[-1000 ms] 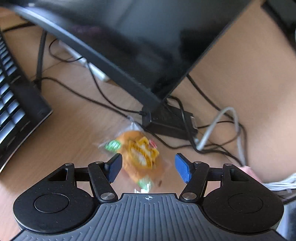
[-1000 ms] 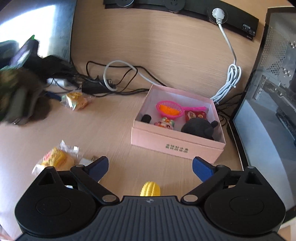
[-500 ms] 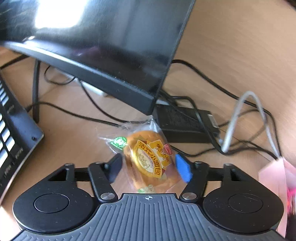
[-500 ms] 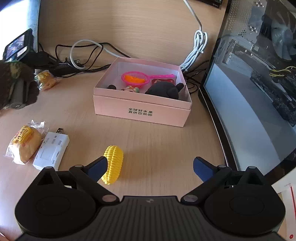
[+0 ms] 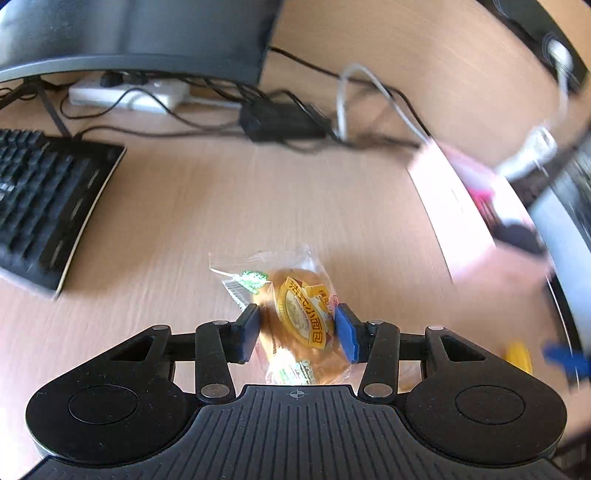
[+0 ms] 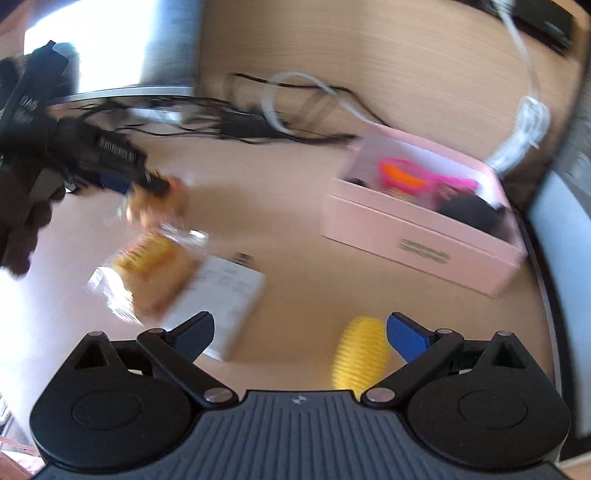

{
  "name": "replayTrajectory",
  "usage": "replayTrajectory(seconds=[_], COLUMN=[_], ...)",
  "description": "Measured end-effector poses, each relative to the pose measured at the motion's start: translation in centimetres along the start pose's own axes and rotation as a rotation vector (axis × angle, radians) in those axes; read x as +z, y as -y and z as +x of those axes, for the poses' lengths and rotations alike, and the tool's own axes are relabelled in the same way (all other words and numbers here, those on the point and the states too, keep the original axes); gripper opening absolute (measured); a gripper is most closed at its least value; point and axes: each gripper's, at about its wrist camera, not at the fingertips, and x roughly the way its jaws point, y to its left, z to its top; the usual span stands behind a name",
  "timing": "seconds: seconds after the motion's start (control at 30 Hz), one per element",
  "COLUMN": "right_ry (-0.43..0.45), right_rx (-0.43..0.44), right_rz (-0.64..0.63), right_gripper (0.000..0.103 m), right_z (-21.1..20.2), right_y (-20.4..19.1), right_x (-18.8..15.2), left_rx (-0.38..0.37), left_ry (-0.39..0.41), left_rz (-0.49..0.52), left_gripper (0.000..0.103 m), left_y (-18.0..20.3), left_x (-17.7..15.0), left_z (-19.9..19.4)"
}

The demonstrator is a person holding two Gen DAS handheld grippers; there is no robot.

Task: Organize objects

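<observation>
My left gripper [image 5: 297,332] is shut on a wrapped bread bun [image 5: 299,314] and holds it above the wooden desk; it also shows in the right wrist view [image 6: 155,192], blurred. The pink box [image 6: 421,236] with toys inside stands at the right, and shows blurred in the left wrist view [image 5: 454,199]. My right gripper [image 6: 299,336] is open, with a yellow toy corn [image 6: 362,354] lying just inside its right finger. A second wrapped bun [image 6: 147,266] and a white adapter [image 6: 221,291] lie on the desk at the left.
A black keyboard [image 5: 44,206] lies at the left. A monitor [image 5: 140,33] stands behind, with a power strip [image 5: 125,96], a black power brick [image 5: 280,118] and tangled cables [image 6: 295,103]. A computer case [image 6: 565,221] borders the right side.
My left gripper closed on the bun, lifted it away from the cables and swung right toward the box. My right gripper came lower and nearer to the corn.
</observation>
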Motion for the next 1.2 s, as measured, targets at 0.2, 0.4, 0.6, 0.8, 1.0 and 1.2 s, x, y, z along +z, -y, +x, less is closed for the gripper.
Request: replayTrajectory(seconds=[0.2, 0.4, 0.6, 0.8, 1.0, 1.2], right_ry=[0.033, 0.019, 0.059, 0.015, 0.02, 0.012], right_rx=[0.137, 0.192, 0.025, -0.105, -0.057, 0.116], right_rz=[-0.082, -0.213, -0.314, -0.208, -0.108, -0.152], right_gripper=[0.101, 0.103, 0.103, 0.103, 0.103, 0.103], right_z=[0.9, 2.3, 2.5, 2.4, 0.2, -2.0], right_y=[-4.5, -9.4, -9.5, -4.4, -1.5, -2.5], right_x=[2.5, 3.3, 1.6, 0.8, -0.2, -1.1], left_rx=[0.036, 0.095, 0.068, 0.027, -0.017, -0.008], left_ry=[-0.016, 0.01, 0.006, -0.004, -0.027, -0.017], left_rz=[0.023, -0.069, -0.074, -0.037, 0.006, -0.006], left_gripper=[0.049, 0.049, 0.049, 0.049, 0.049, 0.049], left_y=[-0.9, -3.3, -2.8, -0.6, 1.8, 1.9], left_x=[-3.4, -4.5, -4.7, -4.5, -4.6, -4.9], left_z=[-3.6, -5.2, -4.9, -3.5, -2.4, -2.6])
